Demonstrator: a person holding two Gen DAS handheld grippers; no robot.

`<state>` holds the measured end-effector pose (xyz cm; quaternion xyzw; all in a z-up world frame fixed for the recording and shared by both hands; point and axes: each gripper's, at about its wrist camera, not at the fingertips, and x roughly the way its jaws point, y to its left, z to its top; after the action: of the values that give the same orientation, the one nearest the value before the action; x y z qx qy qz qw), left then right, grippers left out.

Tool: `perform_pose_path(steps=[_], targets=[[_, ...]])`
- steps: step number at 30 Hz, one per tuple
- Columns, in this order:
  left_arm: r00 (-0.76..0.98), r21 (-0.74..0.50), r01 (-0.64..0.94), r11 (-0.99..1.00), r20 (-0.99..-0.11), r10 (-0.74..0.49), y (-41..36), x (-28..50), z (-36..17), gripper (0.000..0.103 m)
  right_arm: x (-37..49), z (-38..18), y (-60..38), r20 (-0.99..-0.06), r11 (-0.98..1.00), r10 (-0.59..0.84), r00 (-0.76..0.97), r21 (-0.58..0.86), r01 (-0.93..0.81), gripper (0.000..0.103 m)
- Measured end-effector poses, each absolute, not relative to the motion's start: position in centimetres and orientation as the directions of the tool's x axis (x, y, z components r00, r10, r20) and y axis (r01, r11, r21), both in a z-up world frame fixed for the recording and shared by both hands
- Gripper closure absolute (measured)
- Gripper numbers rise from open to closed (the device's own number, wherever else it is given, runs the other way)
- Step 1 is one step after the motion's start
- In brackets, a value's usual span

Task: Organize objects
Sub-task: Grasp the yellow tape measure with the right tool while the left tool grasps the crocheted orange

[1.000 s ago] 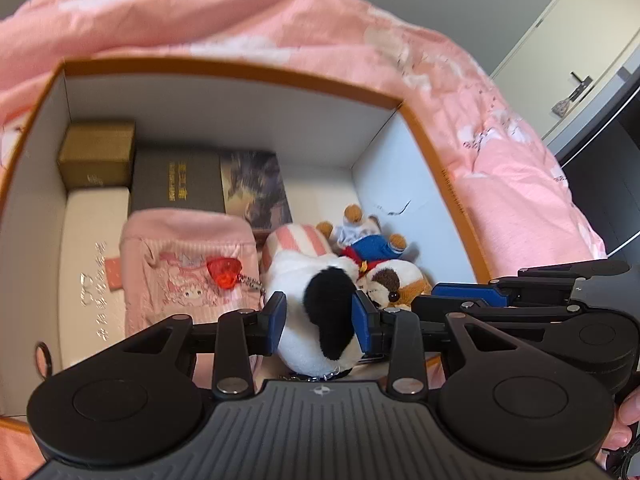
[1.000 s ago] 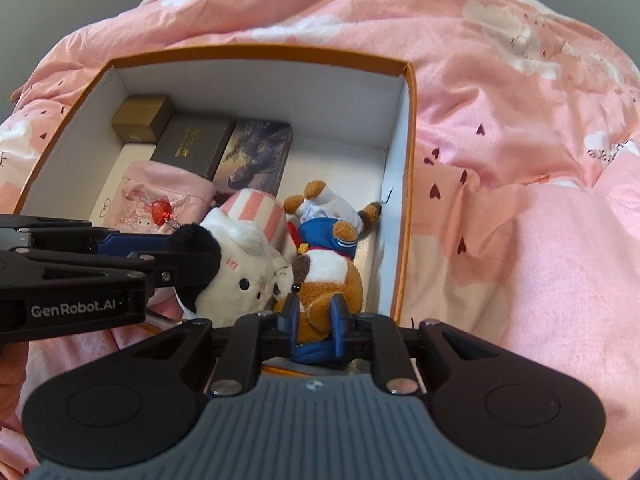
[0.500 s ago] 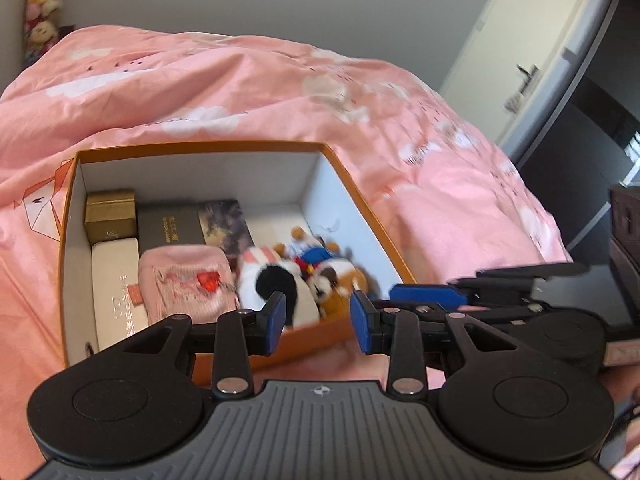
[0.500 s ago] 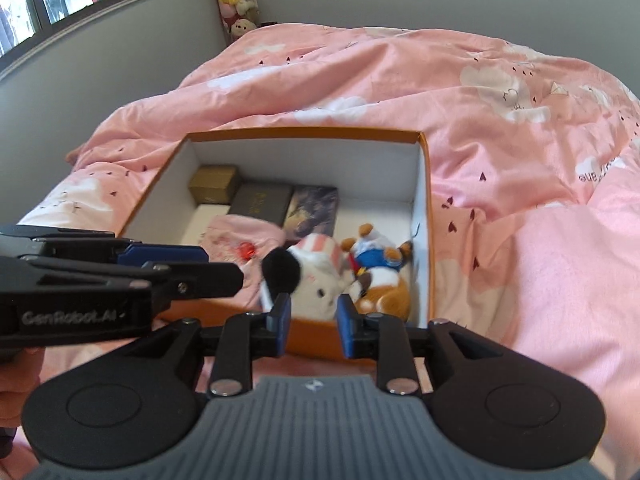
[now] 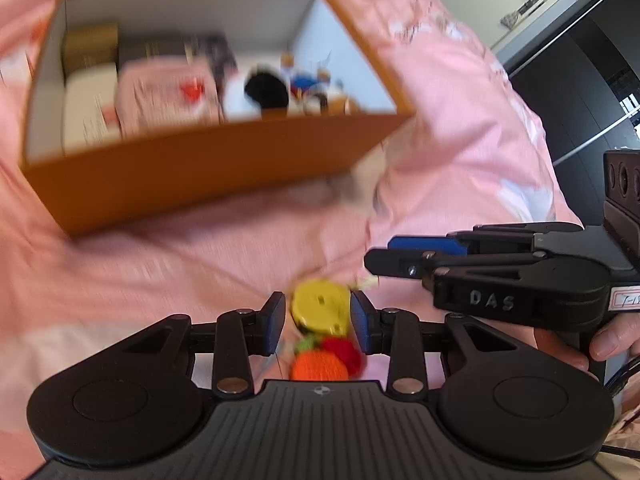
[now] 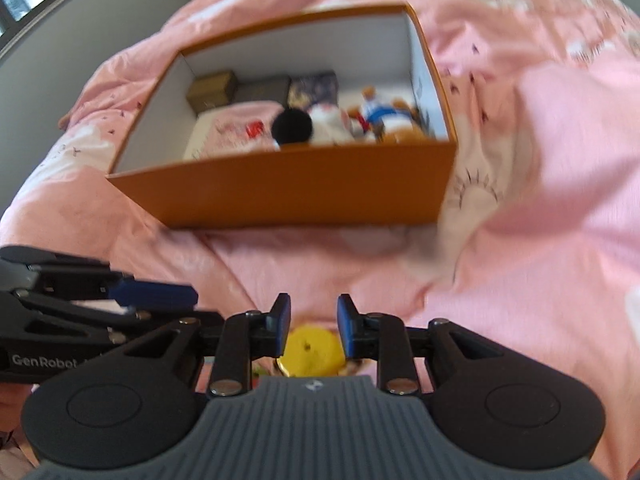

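Observation:
An orange box (image 5: 208,172) with white inner walls sits on the pink bedspread; it also shows in the right wrist view (image 6: 304,192). Inside lie a white plush with a black ear (image 5: 260,94), a brown bear in blue (image 6: 384,116), a pink pouch (image 5: 160,100) and small boxes. A yellow toy (image 5: 320,308) with orange and red knitted parts (image 5: 320,364) lies on the bed between the jaws of my open left gripper (image 5: 318,322). My open right gripper (image 6: 314,328) hovers over the same yellow toy (image 6: 312,354). Both views are motion-blurred.
The pink bedspread (image 6: 540,220) surrounds the box in rumpled folds. A gold box (image 6: 212,88) and dark boxes (image 6: 264,88) stand at the back of the orange box. A door and dark furniture (image 5: 580,80) are at the right.
Both grippers have pulled back out of the box and dropped low in front of it. The plush toys stay in the box. A yellow toy now shows between the fingers.

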<state>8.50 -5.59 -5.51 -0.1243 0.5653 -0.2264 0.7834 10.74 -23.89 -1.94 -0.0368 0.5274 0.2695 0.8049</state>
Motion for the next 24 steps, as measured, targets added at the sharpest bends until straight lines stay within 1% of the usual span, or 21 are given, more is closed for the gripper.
perform_pose_path(steps=[3,5,7,8,12,14,17,21,24], targets=[[0.191,-0.489,0.195,0.850,-0.832,-0.521,-5.8,8.4,-7.0,0.060,10.4,-2.6,-24.6,-0.876,0.865,0.392,0.282,0.245,-0.439,0.076],[0.156,-0.499,0.194,0.845,-0.834,-0.529,-6.1,8.3,-7.6,0.053,10.4,-2.8,-25.0,-0.881,0.872,0.386,0.274,0.252,-0.420,0.076],[0.140,-0.492,0.205,0.846,-0.841,-0.523,-6.5,8.2,-7.9,0.048,10.4,-3.1,-25.3,-0.885,0.876,0.383,0.263,0.258,-0.406,0.075],[0.129,-0.490,0.208,0.847,-0.844,-0.520,-6.8,8.2,-8.2,0.048,10.4,-3.2,-25.4,-0.887,0.878,0.383,0.259,0.262,-0.401,0.074],[0.074,-0.449,0.232,0.863,-0.877,-0.476,-8.1,8.1,-9.4,0.048,10.6,-3.6,-25.6,-0.889,0.879,0.387,0.243,0.276,-0.388,0.071],[0.050,-0.424,0.255,0.869,-0.892,-0.449,-8.8,7.9,-10.0,0.048,10.6,-3.8,-25.6,-0.890,0.878,0.389,0.236,0.281,-0.388,0.071],[0.042,-0.411,0.281,0.867,-0.898,-0.439,-9.3,7.7,-10.3,0.049,10.6,-4.0,-25.5,-0.892,0.876,0.391,0.228,0.284,-0.390,0.071],[0.021,-0.412,0.285,0.865,-0.900,-0.435,-9.5,7.6,-10.9,0.050,10.7,-4.3,-25.3,-0.896,0.873,0.391,0.213,0.287,-0.395,0.066],[0.047,-0.398,0.280,0.874,-0.903,-0.427,-9.4,7.4,-10.5,0.055,10.7,-4.6,-25.1,-0.898,0.869,0.393,0.198,0.292,-0.400,0.065]])
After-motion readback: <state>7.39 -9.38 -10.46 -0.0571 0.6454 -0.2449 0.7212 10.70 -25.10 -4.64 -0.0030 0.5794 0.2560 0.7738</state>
